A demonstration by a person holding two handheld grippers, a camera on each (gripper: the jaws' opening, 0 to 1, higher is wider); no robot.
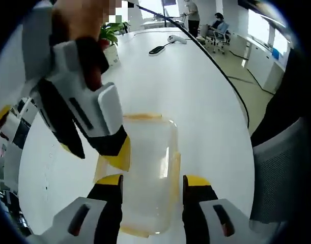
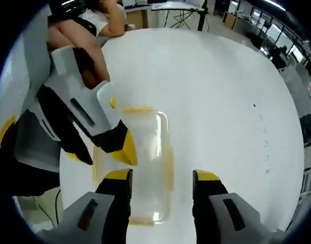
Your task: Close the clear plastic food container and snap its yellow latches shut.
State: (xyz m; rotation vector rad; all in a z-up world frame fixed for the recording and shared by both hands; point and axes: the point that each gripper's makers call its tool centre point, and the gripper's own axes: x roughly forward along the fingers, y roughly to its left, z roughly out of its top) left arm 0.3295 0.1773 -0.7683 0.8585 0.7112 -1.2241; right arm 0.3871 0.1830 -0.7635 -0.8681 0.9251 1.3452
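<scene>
I have the clear container (image 1: 147, 173) lying flat on the white table (image 1: 196, 91), lid already down on it, and both grippers hanging over it from opposite ends; that is why each camera catches the other tool coming in at upper left

In the left gripper view, my left gripper (image 1: 151, 184) has its jaws spread apart with nothing between them, straddling the near end of the box; the right gripper (image 1: 112, 147) reaches in from the far side, its yellow tip down on the yellow latch (image 1: 107, 165) along that long edge, which I judge is a press to snap it home; whether its jaws are parted or closed I cannot tell from here

In the right gripper view, the right gripper (image 2: 160, 179) shows its jaws wide and empty above the container (image 2: 145, 168), while the left gripper (image 2: 119, 145) sits tip-down at the side latch (image 2: 96, 165); the opposite latch (image 2: 169, 165) lies along the other edge, and end latches show as yellow strips

I judge the lid closed and the latching under way; pushing on one side could skate the light box across the smooth top
</scene>
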